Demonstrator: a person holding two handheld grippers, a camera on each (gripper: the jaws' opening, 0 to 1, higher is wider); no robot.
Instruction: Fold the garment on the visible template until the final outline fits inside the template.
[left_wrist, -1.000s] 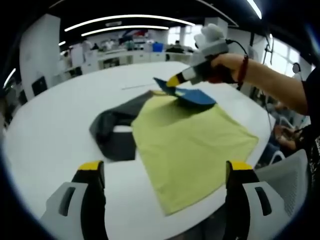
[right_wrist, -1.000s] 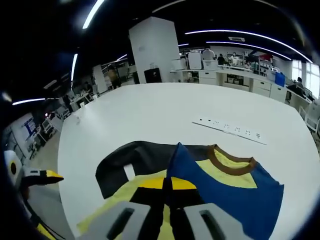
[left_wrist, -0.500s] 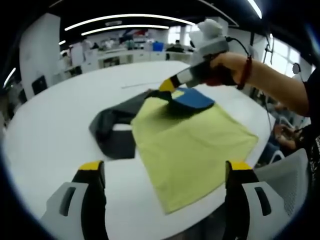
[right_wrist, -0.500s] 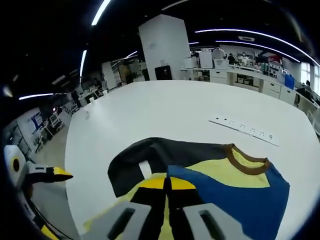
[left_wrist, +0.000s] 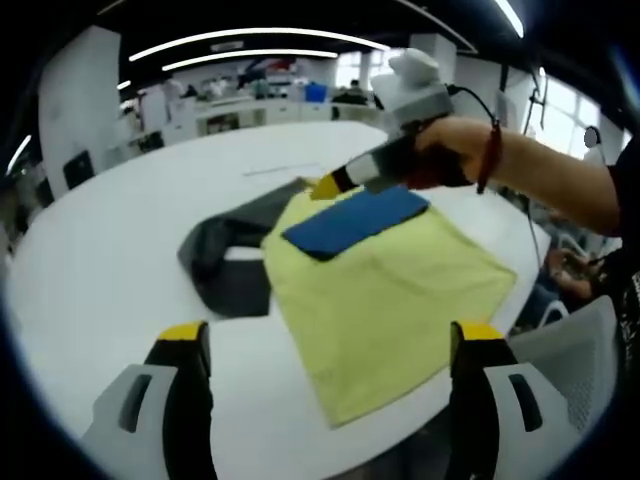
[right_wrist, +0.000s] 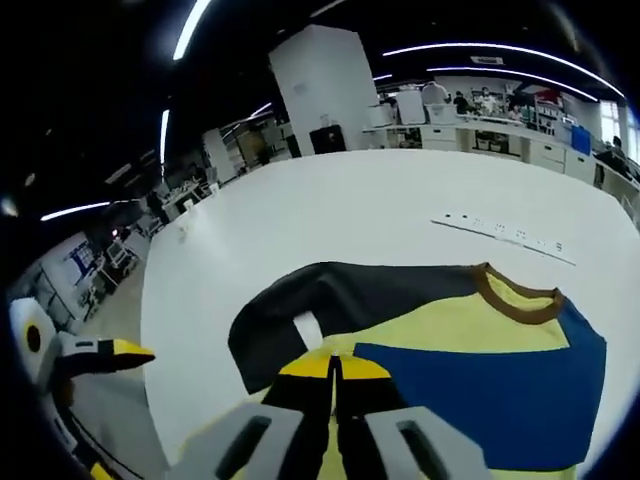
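Right hand-held gripper (right_wrist: 334, 372), jaws closed on the blue sleeve (left_wrist: 355, 219), lays it over the yellow garment (left_wrist: 385, 290) on the white worktop (left_wrist: 100, 260); left hand-held gripper (left_wrist: 330, 350) hangs open, empty, at the near edge. Risk: releasing w/ the sleeve skewed leaves the outline spilling past the dark template (left_wrist: 225, 265), which pokes out at left. No containers in view.

Most of the dark template (left_wrist: 232, 262) sits buried under the yellow garment (left_wrist: 385, 290), so its full outline can't be seen. The power strip (right_wrist: 505, 233) on the counter (right_wrist: 330, 210) is too small to make out (sockets just specks).
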